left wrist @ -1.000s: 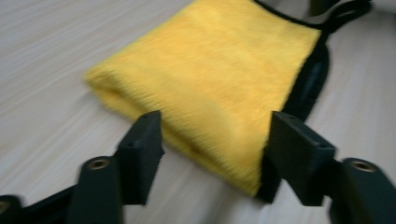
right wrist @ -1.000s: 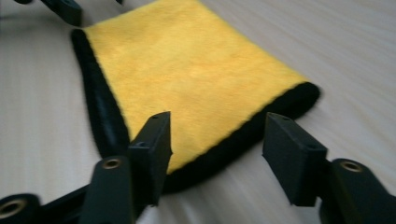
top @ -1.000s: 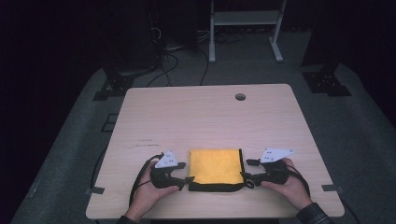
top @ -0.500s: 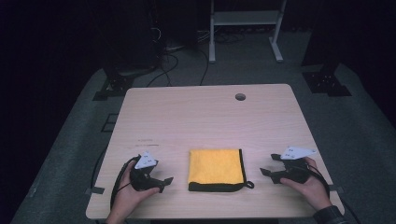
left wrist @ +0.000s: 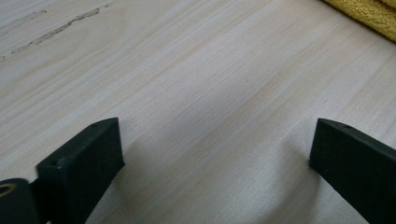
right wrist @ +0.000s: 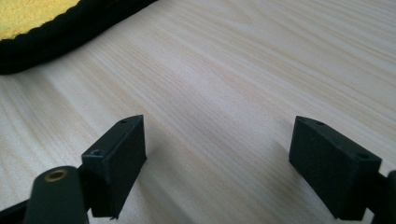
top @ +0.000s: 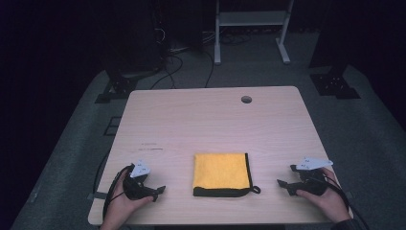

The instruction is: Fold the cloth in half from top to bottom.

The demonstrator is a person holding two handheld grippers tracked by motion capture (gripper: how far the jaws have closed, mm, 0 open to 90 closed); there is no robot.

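Plainly, a folded yellow cloth point(top: 220, 171) is lying flat on the near middle of the wooden table point(top: 206, 120), with a black binding running down its right side and along its near edge, and a small black hanging loop point(top: 255, 189) sticking out at the near right corner. It is being judged as light, soft and limp: a towel-like weave that is likely to sag and unfold if lifted from one point, though it is neither fragile nor slippery, and the nap should be giving the pads good friction. The bound edges are being taken as the firmest places to pinch, best at two corners at once so the layers are kept together; the loop is offering a smaller hold. The left gripper point(top: 155, 191) is being held near the table's near left edge, well apart from the cloth, and the right gripper point(top: 285, 186) likewise on the near right. Both sets of jaws have just been opening and are standing wide apart, with nothing but bare wood being seen between them in either gripper view.
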